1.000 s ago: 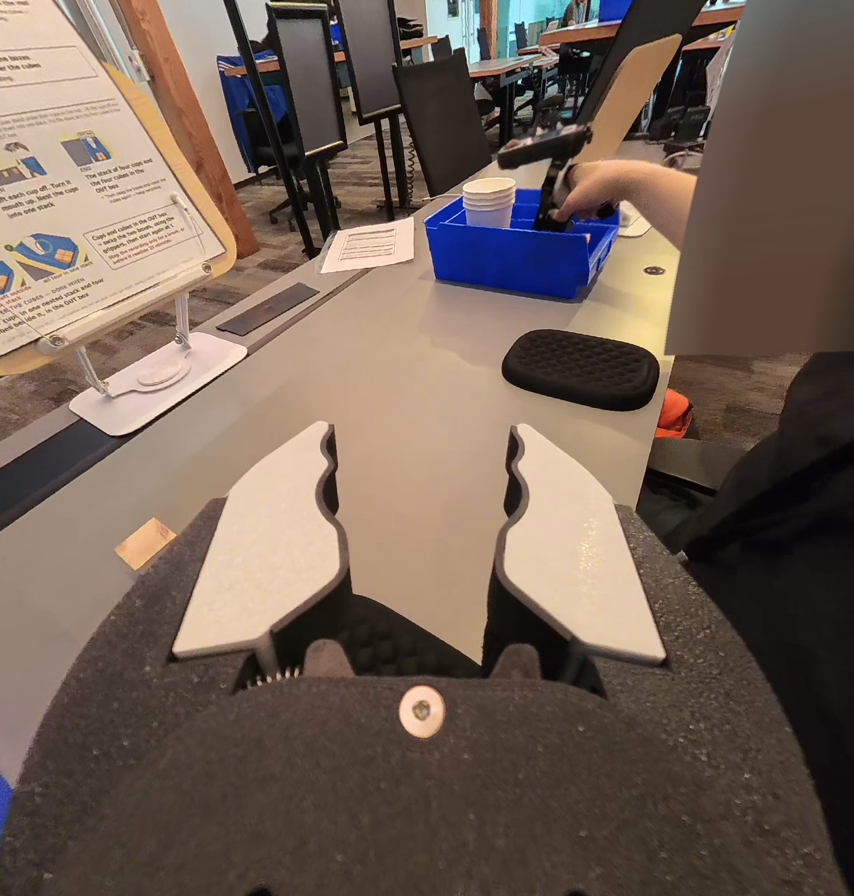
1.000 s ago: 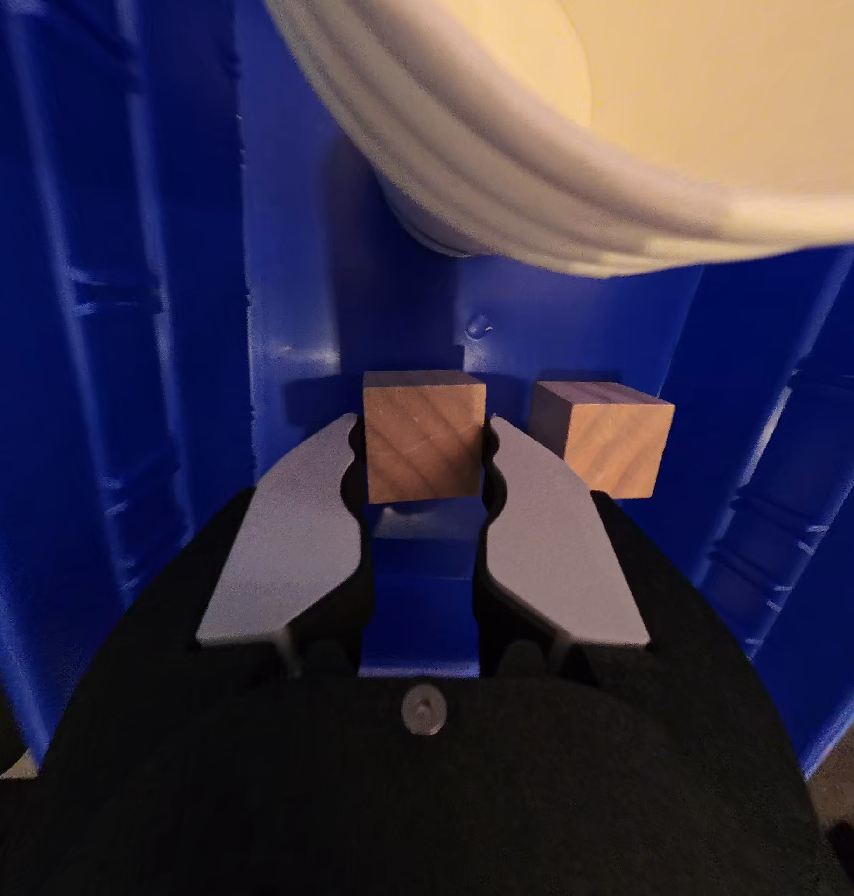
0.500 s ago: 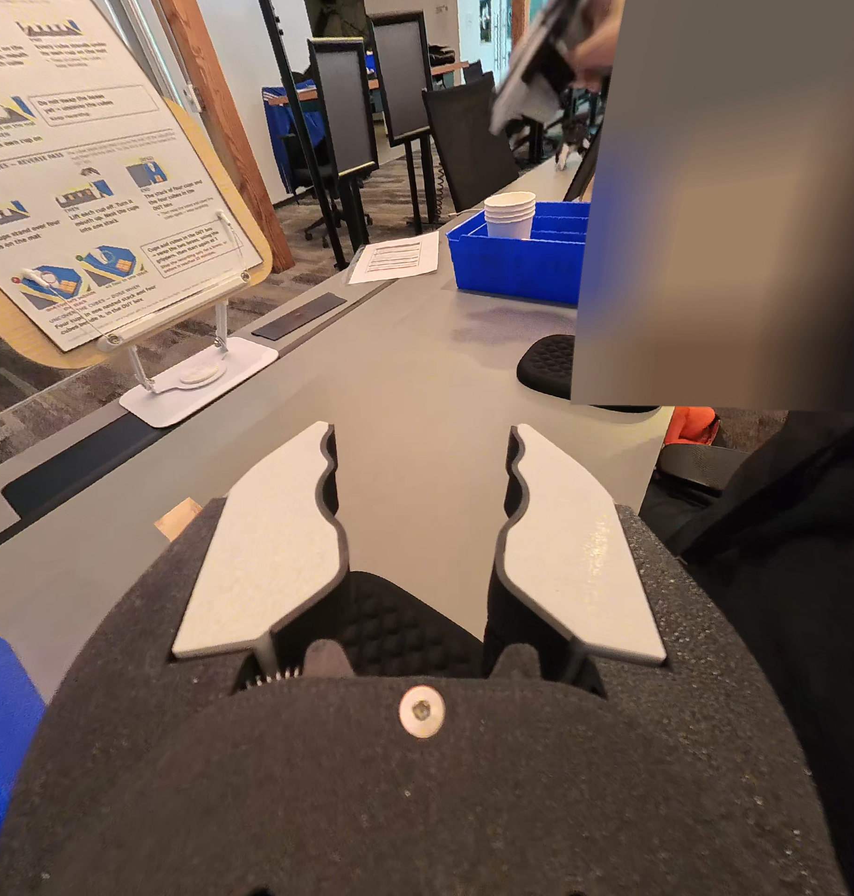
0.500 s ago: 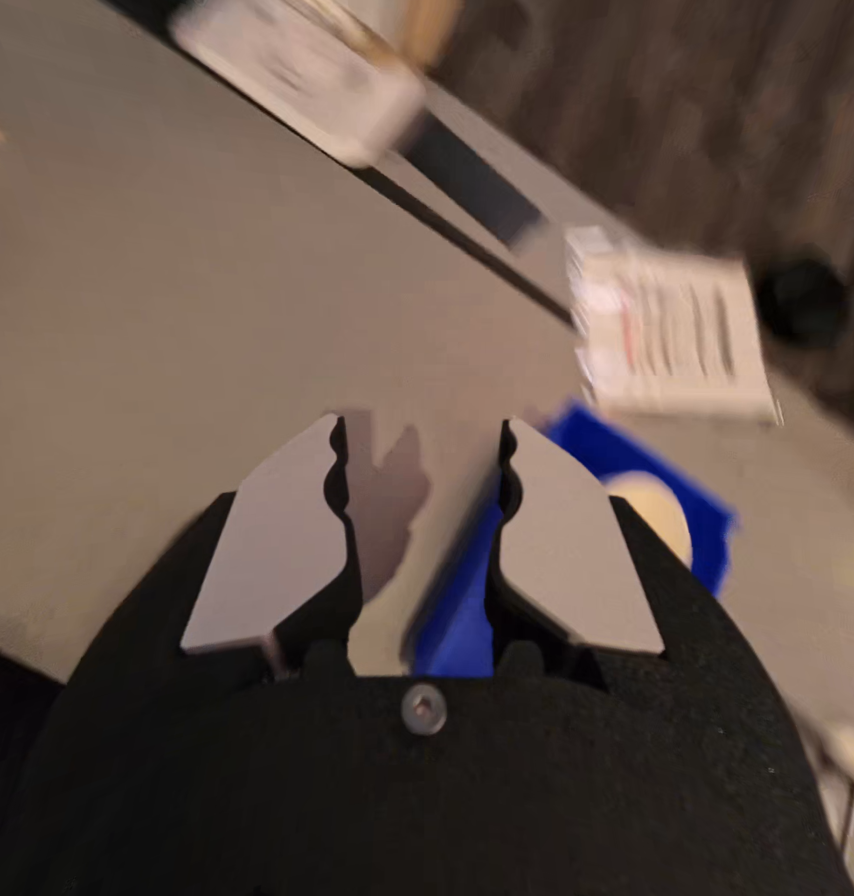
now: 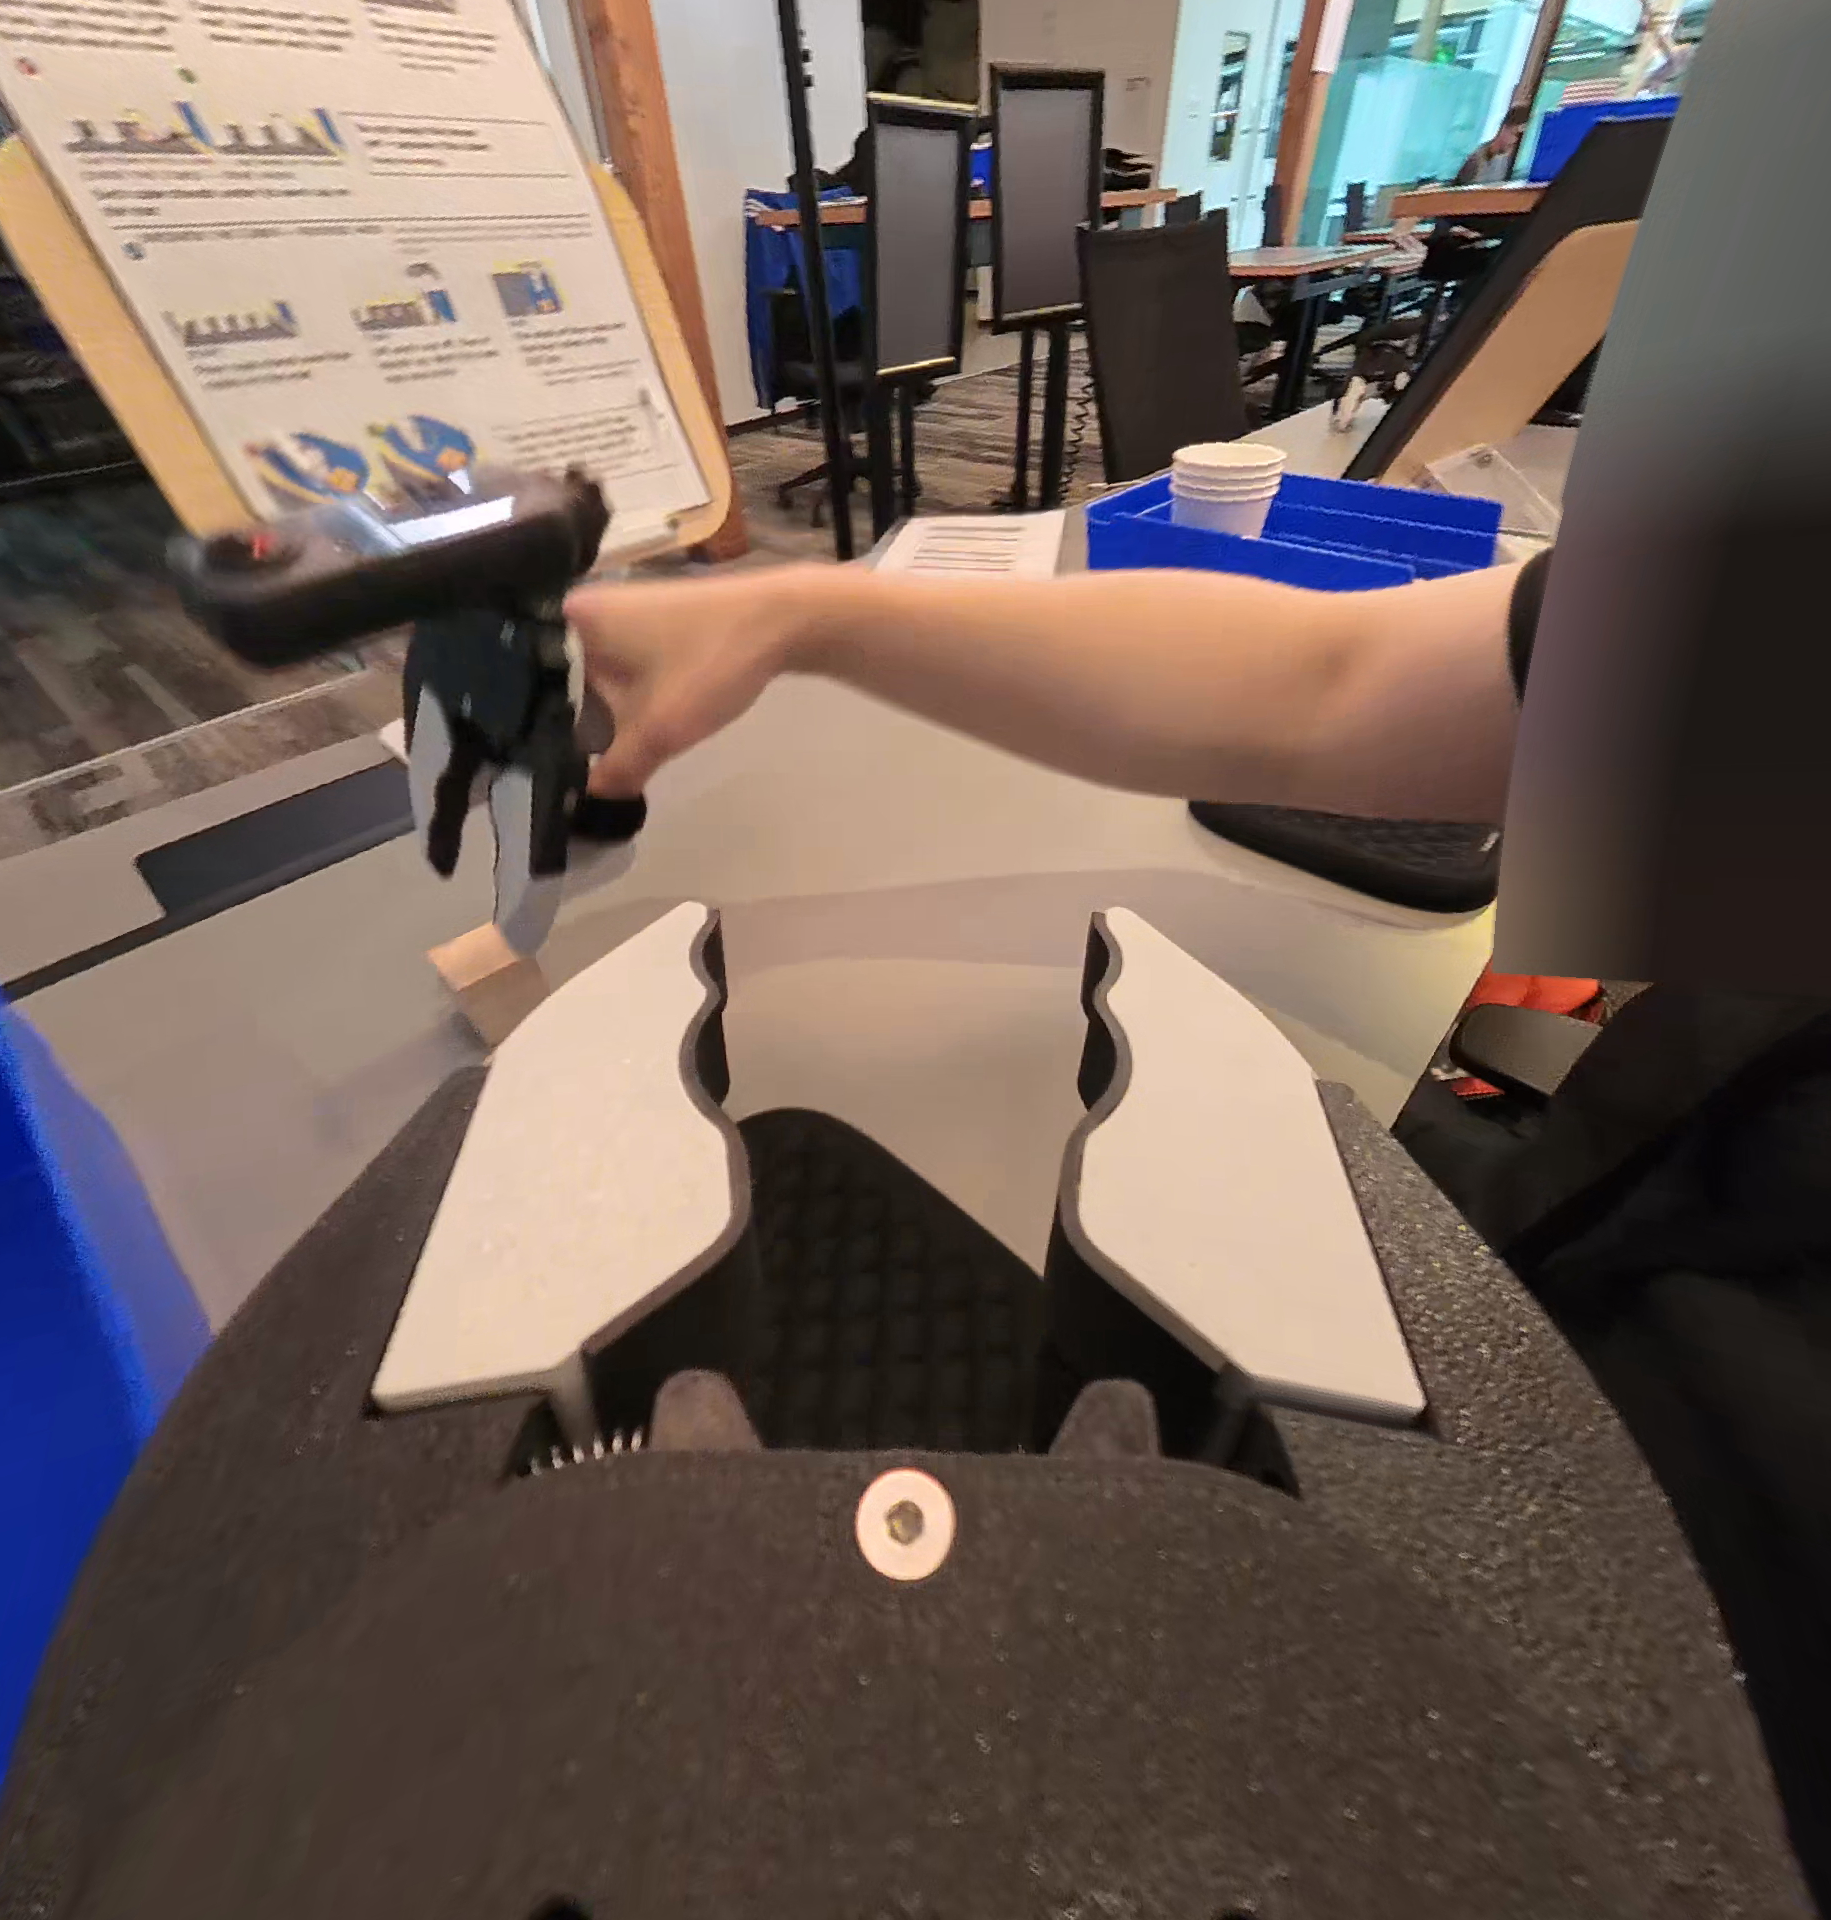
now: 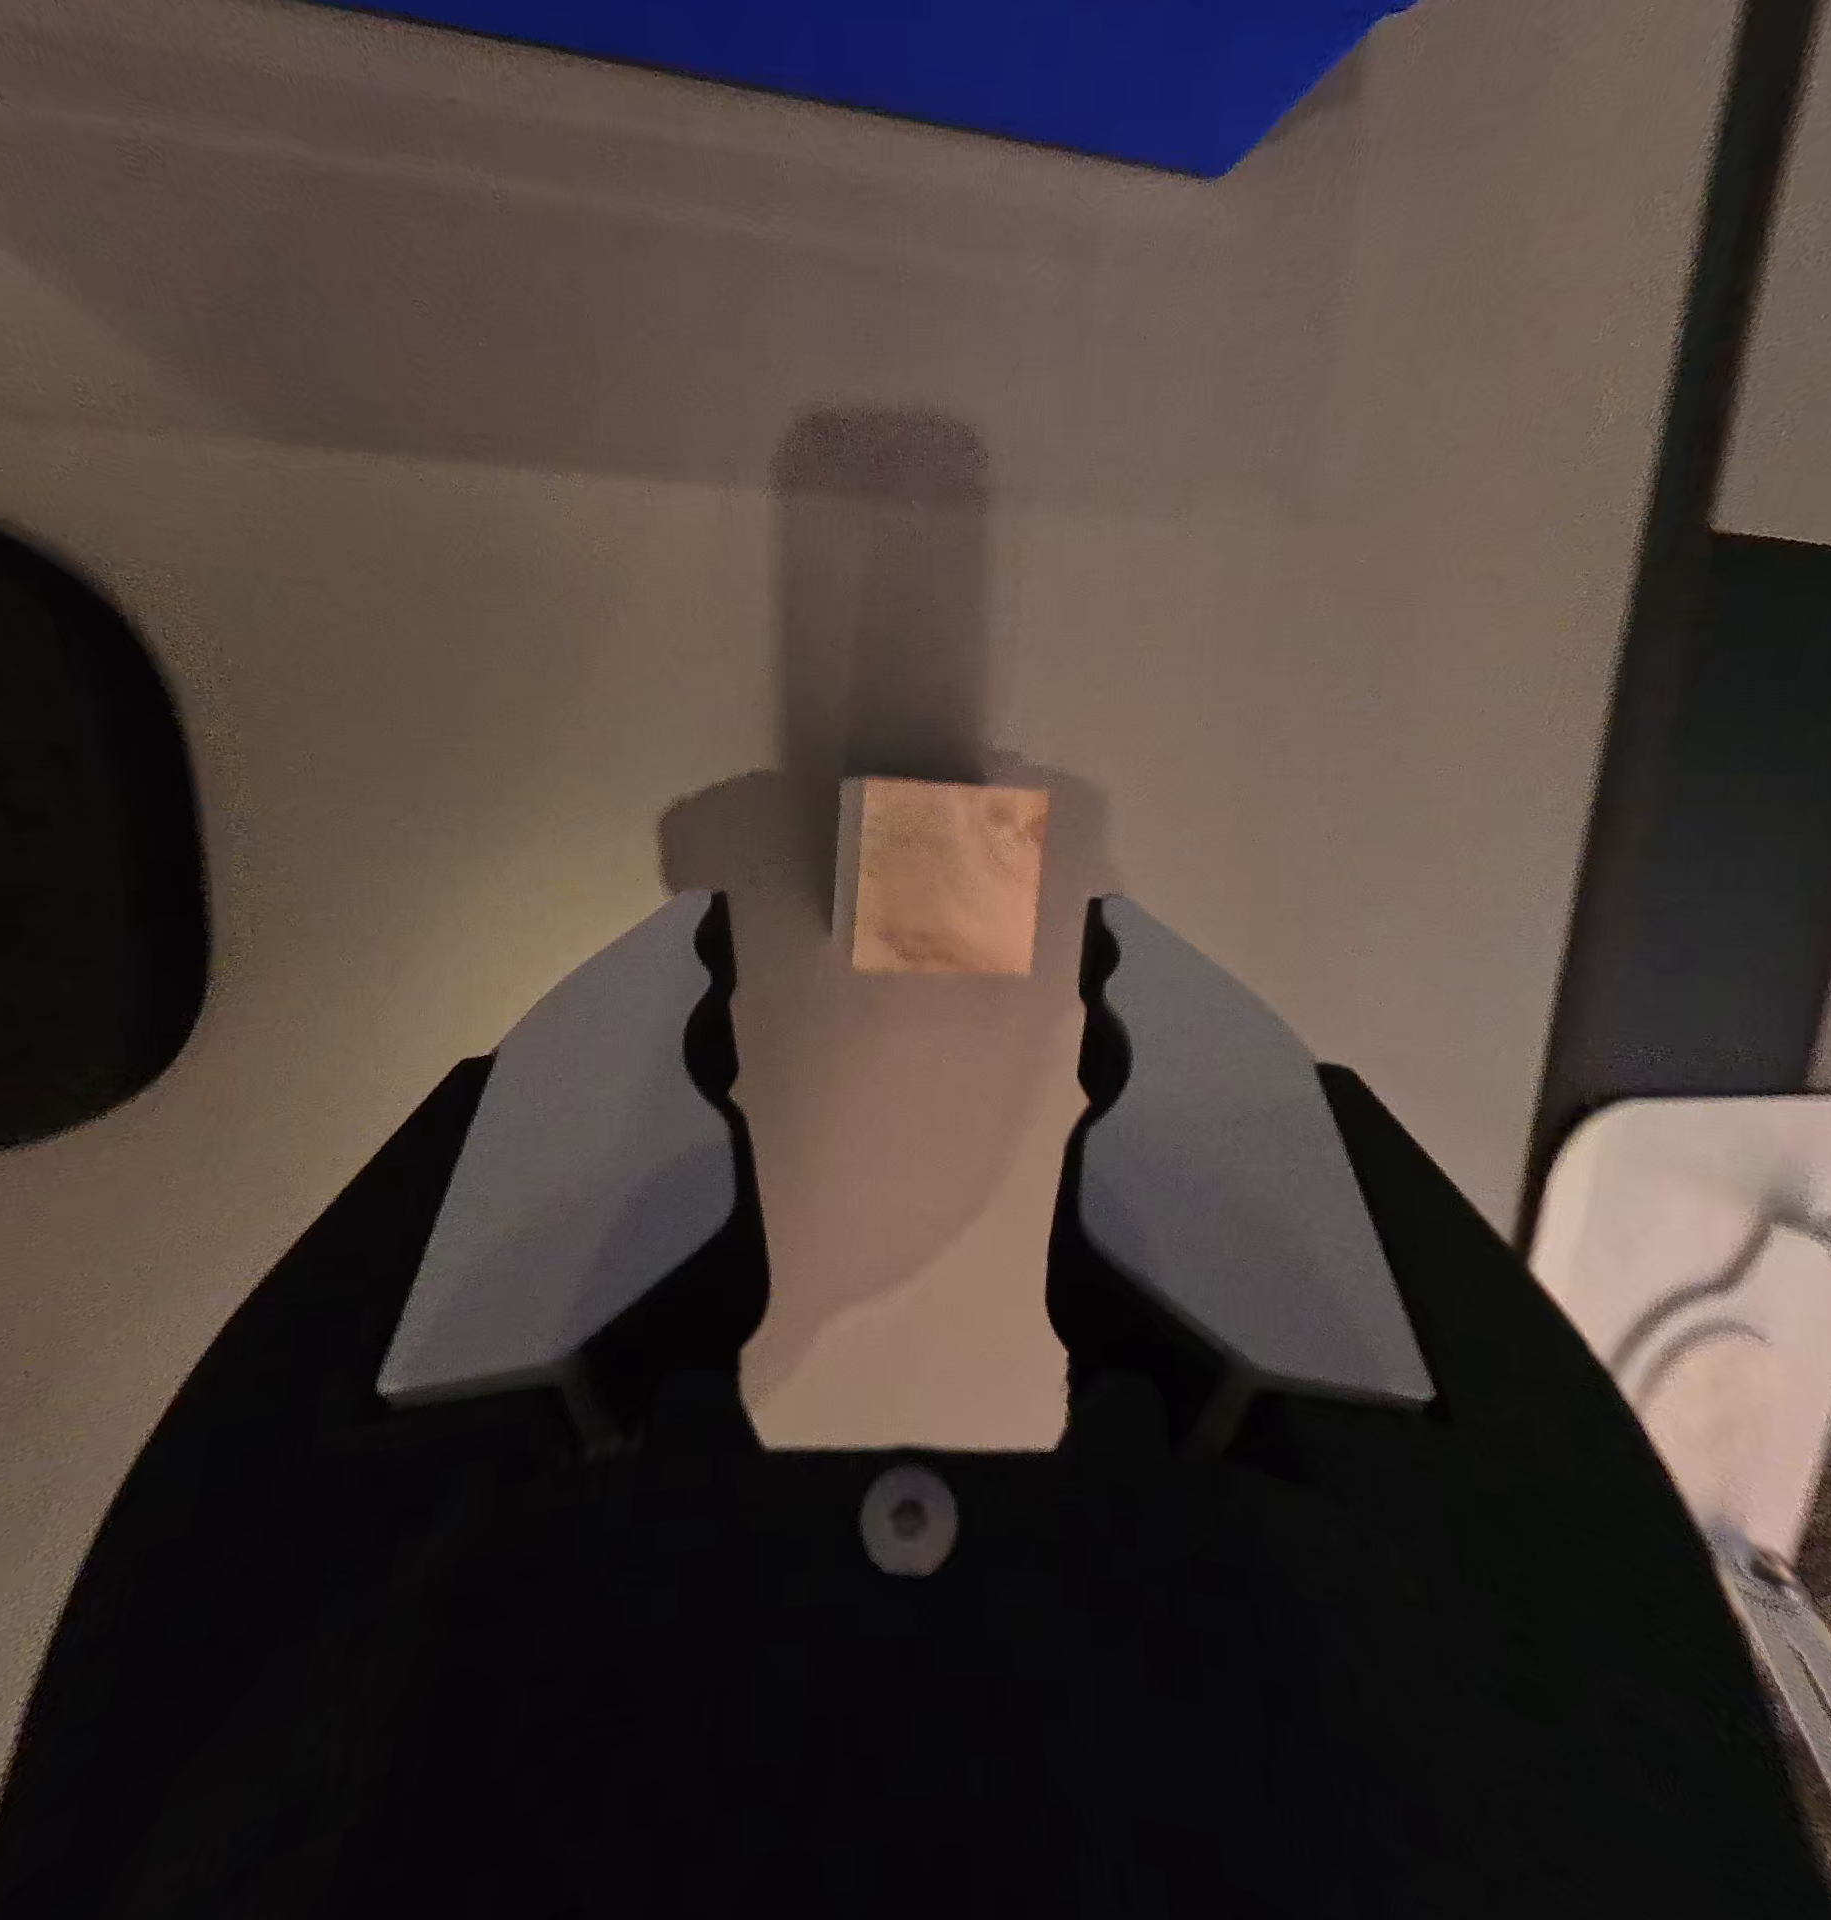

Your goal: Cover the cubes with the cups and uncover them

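A wooden cube lies on the grey table, just beyond the tips of my right gripper, which is open and not touching it. In the left wrist view the right gripper hangs tips-down from a person's hand, right over that cube. A nested stack of white cups stands in a blue bin far across the table. My left gripper is open and empty, low over the near table.
An instruction board on a white stand base stands at the table's far left. A black wrist pad lies at the right. A second blue bin is at the left edge. The person's arm crosses the table.
My right gripper left the far blue bin, leaving the cubes there, and swung across to the cube on the table. My left gripper turned slightly left and stayed open.
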A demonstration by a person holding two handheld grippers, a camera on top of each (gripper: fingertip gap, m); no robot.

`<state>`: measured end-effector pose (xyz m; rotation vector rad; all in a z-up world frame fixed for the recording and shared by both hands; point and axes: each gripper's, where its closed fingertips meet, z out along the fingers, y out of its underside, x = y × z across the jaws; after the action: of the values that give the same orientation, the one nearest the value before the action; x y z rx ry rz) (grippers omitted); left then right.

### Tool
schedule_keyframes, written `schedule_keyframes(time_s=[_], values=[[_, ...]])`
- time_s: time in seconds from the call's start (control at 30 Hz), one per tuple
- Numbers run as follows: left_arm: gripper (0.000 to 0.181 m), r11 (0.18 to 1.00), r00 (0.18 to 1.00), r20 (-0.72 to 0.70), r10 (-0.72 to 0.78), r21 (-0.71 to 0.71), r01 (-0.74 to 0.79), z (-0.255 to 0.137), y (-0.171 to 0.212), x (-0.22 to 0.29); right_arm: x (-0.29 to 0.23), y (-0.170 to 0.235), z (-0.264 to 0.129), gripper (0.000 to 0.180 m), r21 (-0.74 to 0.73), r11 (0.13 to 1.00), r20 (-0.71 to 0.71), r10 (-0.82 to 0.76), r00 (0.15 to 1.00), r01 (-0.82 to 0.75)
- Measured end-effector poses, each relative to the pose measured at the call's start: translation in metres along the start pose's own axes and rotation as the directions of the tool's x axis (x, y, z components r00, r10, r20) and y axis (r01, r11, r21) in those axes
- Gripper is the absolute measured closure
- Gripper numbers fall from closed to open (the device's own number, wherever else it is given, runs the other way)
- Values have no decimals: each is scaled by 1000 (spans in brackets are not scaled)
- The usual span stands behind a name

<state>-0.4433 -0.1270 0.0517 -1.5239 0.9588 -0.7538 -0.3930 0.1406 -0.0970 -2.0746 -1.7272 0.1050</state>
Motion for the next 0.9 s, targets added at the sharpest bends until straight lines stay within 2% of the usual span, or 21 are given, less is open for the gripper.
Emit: schedule_keyframes(time_s=[0.1,0.2,0.33,0.4,0.43,0.53,0.6,0.63,0.67,0.73,0.8,0.9], values=[[115,1000,1000,13,-21,-2,21,-6,6,-3,3,10,31,114,-110,994,0,-11,1000,11],[116,999,999,12,-36,0,36,-7,8,-5,5,21,46,130,-161,987,16,16,1000,-13],[116,1000,1000,-8,-28,9,28,-1,6,-2,-5,10,35,133,-33,996,113,84,990,-80],[116,1000,1000,-26,-16,14,16,1,5,0,-4,11,1,133,3,996,69,90,994,-90],[116,1000,999,-36,-10,15,11,1,5,1,-2,14,-28,133,34,994,29,99,995,-100],[116,1000,997,-71,-9,24,11,1,7,1,-5,42,-153,133,200,958,-95,229,969,-207],[116,999,996,-93,-10,29,13,2,8,1,-5,106,-241,133,235,924,-244,357,902,-303],[116,999,995,-103,-9,31,12,3,8,1,-4,154,-282,133,228,898,-341,436,832,-377],[116,999,994,-113,-7,33,11,5,8,1,-5,209,-318,133,225,849,-429,526,734,-478],[116,999,991,-135,-8,37,13,9,7,2,-23,329,-368,133,228,669,-509,701,499,-707],[116,999,988,-157,-9,39,15,14,4,3,-58,436,-386,133,233,468,-519,801,298,-852],[116,1000,985,-174,-3,29,8,21,2,5,-110,547,-369,133,204,289,-510,847,150,-935]])
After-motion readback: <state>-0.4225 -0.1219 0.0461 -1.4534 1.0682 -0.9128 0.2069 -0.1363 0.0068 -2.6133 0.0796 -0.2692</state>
